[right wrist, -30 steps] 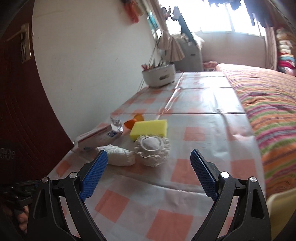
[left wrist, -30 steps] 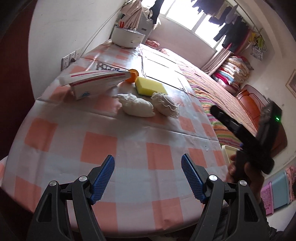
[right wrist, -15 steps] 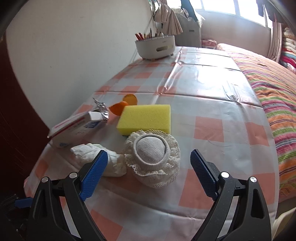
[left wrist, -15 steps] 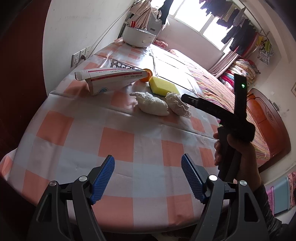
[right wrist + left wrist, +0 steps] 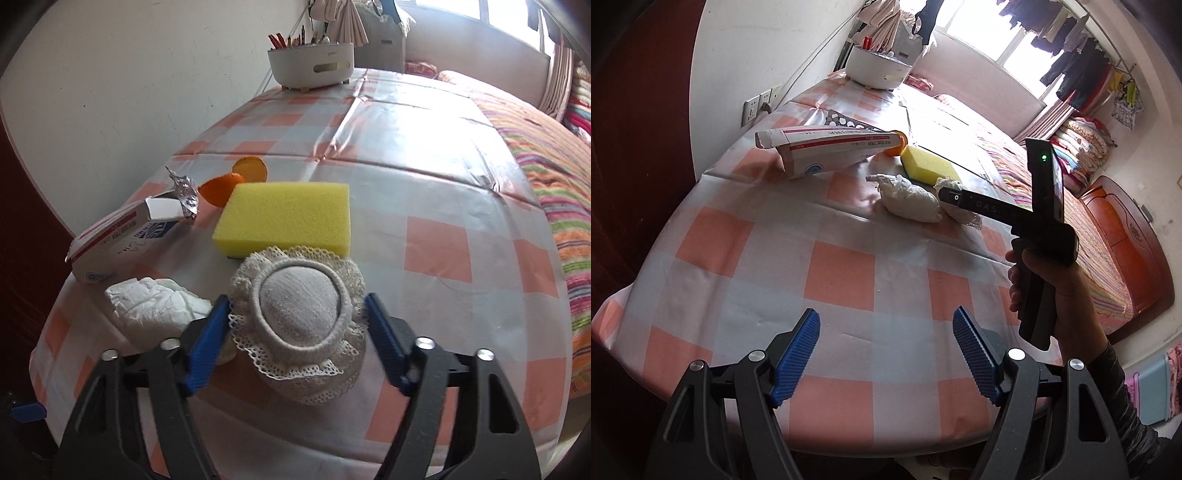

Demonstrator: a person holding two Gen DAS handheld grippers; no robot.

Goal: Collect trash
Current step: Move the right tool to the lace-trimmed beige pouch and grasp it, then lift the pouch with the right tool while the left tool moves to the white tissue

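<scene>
One lace cap (image 5: 303, 314) sits on the table, just in front of the yellow sponge (image 5: 288, 214). The cap is round and soft. It has a smooth cloth middle and a holey frill all around. The right gripper (image 5: 297, 332) is around it. Its jaws have just been closing, and the cap is between them. The blue ridged pads (image 5: 207, 332) now pinch the frill on both sides.

Left of the cap, in front of the sponge and to its left, lies a crumpled white tissue (image 5: 155, 306). It looks to touch the left pad, so there is little room on that side. The right side of the cap has bare tablecloth (image 5: 443, 243) all the way to the table edge.

The sponge is a thick block with tiny holes and straight edges. Left of the sponge lies a long white and red cardboard box (image 5: 122, 236), with its end flap open. A bit of shiny crinkled foil (image 5: 184, 192) sticks out of it. Behind the sponge's left corner are two pieces of orange peel (image 5: 221, 188). Far behind the sponge, a white tub of pencils (image 5: 314, 66) stands near the wall. The cloth is shiny plastic with pink and white squares. Right of the sponge, past the table edge, is a striped bed (image 5: 554, 166).

The left gripper (image 5: 886, 350) hangs over the near end of the table, well apart from the sponge. Its jaws are spread wide with nothing in them. A hand (image 5: 1045, 280) holds the right gripper's handle.
</scene>
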